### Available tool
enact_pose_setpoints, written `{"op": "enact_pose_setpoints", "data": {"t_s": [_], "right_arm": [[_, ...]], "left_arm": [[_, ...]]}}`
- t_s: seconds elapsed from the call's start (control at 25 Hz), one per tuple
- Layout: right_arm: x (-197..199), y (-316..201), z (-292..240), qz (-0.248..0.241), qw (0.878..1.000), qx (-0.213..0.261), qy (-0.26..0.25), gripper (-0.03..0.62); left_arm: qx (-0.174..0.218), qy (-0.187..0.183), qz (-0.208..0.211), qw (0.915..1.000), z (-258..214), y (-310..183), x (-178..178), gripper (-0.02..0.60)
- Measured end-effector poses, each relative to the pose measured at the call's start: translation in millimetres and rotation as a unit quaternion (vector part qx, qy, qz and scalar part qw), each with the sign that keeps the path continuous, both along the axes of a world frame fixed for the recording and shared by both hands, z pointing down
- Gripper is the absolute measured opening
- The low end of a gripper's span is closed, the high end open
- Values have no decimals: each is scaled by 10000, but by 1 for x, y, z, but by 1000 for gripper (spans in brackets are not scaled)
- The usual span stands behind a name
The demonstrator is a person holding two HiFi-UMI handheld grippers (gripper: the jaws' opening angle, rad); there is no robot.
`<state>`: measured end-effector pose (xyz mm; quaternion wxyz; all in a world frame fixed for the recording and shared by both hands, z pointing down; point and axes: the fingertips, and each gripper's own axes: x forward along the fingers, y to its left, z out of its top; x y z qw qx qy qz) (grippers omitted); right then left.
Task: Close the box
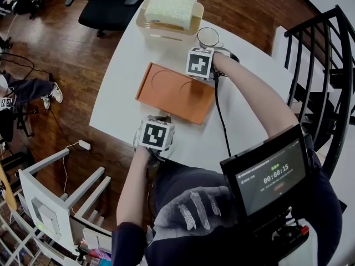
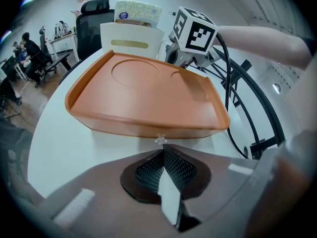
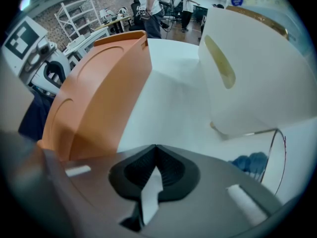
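A flat orange box [image 1: 175, 92] lies in the middle of the white table [image 1: 125, 76], its lid with two round embossed rings lying flat on top. My left gripper [image 1: 161, 118] sits at the box's near edge, jaws shut and empty, their tip just short of the orange side wall [image 2: 143, 125]. My right gripper [image 1: 194, 71] is at the box's far right corner, jaws also shut on nothing. In the right gripper view the box [image 3: 94, 98] fills the left side, and the right gripper's marker cube [image 2: 197, 29] shows behind the box in the left gripper view.
A cream bin with a tissue pack [image 1: 169, 21] stands at the table's far edge, close to the right gripper [image 3: 247, 68]. A glass cup [image 1: 208, 36] is beside it. A black cable [image 1: 219, 115] crosses the table. An office chair [image 1: 111, 4] and a black railing [image 1: 327, 65] flank the table.
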<state>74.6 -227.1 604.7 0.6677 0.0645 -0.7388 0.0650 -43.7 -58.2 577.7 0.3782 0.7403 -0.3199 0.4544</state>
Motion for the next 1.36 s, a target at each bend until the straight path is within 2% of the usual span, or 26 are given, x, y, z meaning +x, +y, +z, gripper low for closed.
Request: {"op": "enact_pose_setpoints", "data": {"t_s": [0.16, 0.4, 0.8, 1.0, 1.36], "right_arm": [[2, -2, 0, 38, 10000, 6, -16, 5], [3, 0, 1, 59, 10000, 8, 15, 5], [5, -5, 4, 124, 9999, -45, -3, 5], [10, -7, 5, 272, 9996, -42, 8, 5], [13, -9, 5, 375, 9993, -89, -11, 5]], "left_arm": [[4, 62, -32, 10000, 0, 0, 3, 14], [-67, -104, -62, 9999, 2, 12, -6, 15], [-284, -355, -454, 9979, 5, 29, -28, 15], [-244, -151, -675, 9973, 3, 24, -20, 15], [-309, -349, -599, 9971, 20, 27, -23, 15]]}}
